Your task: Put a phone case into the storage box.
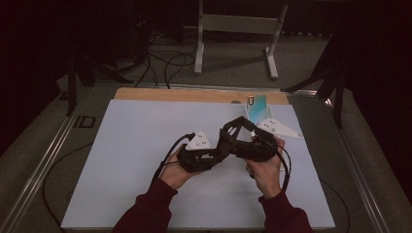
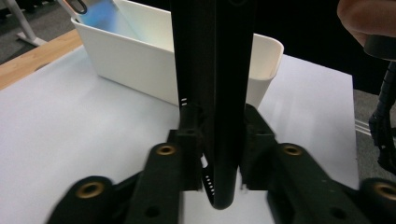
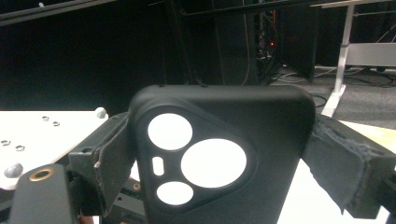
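A: Item one, the largest?

B: The pale grey rectangular table mat (image 1: 131, 160), on a table with a light wooden edge (image 1: 160, 94) along its far side. Everything else is placed relative to this mat.

A: Item two?

B: A white plastic open-topped bin (image 2: 140, 70), standing at the mat's far right corner. A flat blue-tinted piece (image 1: 257, 103) leans inside it.

A: Item three?

B: The person's two hands in dark red sleeves (image 1: 150, 208), entering over the mat's near edge and meeting above its middle right.

A: The grippers?

B: The left gripper (image 1: 221, 145) and the right gripper (image 1: 238, 127), both black, each topped with a grey three-cornered plate, held close together above the mat.

A: Item five?

B: A black soft phone case (image 3: 219, 158) with a rounded triangular camera cut-out and four openings, raised above the mat's middle right, between the two grippers.

A: Jaw state, right?

B: Its padded jaws press on the case's two long sides; a firm hold.

A: Jaw state, left?

B: In the left gripper view the case (image 2: 215, 93) stands edge-on between the jaws, which sit close on either side of it. Whether the pads press on it, I cannot tell.
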`<state>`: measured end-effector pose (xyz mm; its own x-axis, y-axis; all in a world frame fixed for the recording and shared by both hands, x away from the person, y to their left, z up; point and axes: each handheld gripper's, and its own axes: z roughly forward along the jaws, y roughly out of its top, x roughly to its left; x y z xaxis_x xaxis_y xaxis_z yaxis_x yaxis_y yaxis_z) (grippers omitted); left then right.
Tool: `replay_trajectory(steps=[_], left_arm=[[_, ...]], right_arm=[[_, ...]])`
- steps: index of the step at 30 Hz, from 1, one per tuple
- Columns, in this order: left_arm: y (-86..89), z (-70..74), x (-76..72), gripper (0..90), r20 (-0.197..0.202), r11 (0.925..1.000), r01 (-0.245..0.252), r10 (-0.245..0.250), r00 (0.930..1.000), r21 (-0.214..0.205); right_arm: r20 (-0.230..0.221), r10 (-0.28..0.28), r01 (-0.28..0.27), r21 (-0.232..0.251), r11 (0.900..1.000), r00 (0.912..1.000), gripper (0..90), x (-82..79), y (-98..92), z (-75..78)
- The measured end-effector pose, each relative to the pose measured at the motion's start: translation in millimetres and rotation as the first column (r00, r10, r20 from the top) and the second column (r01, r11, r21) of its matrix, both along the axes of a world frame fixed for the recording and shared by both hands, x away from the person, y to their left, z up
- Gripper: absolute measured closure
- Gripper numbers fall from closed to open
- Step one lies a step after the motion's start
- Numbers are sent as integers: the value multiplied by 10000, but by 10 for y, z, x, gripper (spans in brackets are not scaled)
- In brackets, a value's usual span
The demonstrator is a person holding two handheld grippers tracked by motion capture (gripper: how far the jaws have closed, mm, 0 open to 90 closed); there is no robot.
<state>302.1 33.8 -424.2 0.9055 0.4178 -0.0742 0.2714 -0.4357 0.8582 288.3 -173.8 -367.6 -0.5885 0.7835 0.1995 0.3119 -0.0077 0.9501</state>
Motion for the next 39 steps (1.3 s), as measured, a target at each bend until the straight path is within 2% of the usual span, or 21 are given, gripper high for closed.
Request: replay_trajectory(steps=[4, 6, 7, 9, 13, 19, 20, 21, 24, 34, 39], left_arm=[[29, 12, 6, 616, 19, 10000, -84, 84, 10000, -48], [77, 28, 11, 616, 76, 9996, -276, 277, 9996, -91], [89, 31, 8, 521, 178, 9988, -489, 490, 9986, -44], [122, 34, 10, 415, 301, 9964, -842, 841, 9960, 34], [190, 42, 14, 289, 495, 9920, -1261, 1255, 9909, 74], [270, 48, 22, 153, 682, 9827, -1842, 1824, 9808, 210], [270, 48, 22, 148, 682, 9827, -1842, 1824, 9808, 210], [301, 49, 25, 148, 752, 9794, -2008, 1989, 9771, 192], [354, 48, 32, 89, 824, 9751, -2206, 2181, 9724, 229], [583, 35, 67, 1, 744, 9633, -2675, 2654, 9613, 201], [683, 39, 53, 0, 1047, 9527, -3032, 2995, 9483, 219]], right_arm=[[6, 14, -14, 19, 10000, 10000, 133, 5, -5, 7], [-14, -69, 69, 35, 10000, 10000, 133, 9, -11, 11], [-6, -96, 96, 4, 10000, 10000, 134, 24, -33, 16], [-31, -135, 134, -37, 9999, 9999, 134, 33, -43, 16], [-19, -149, 149, -132, 9998, 9999, 134, 47, -54, 16], [8, -227, 227, -160, 9996, 9997, 134, 66, -62, 31], [8, -227, 227, -160, 9996, 9997, 134, 66, -62, 31], [16, -234, 234, -148, 9996, 9997, 134, 70, -66, 34], [39, -299, 300, -165, 9994, 9995, 134, 88, -89, 49], [120, -448, 451, -245, 9987, 9989, 134, 156, -172, 78], [133, -572, 575, -226, 9981, 9983, 134, 187, -203, 93]])
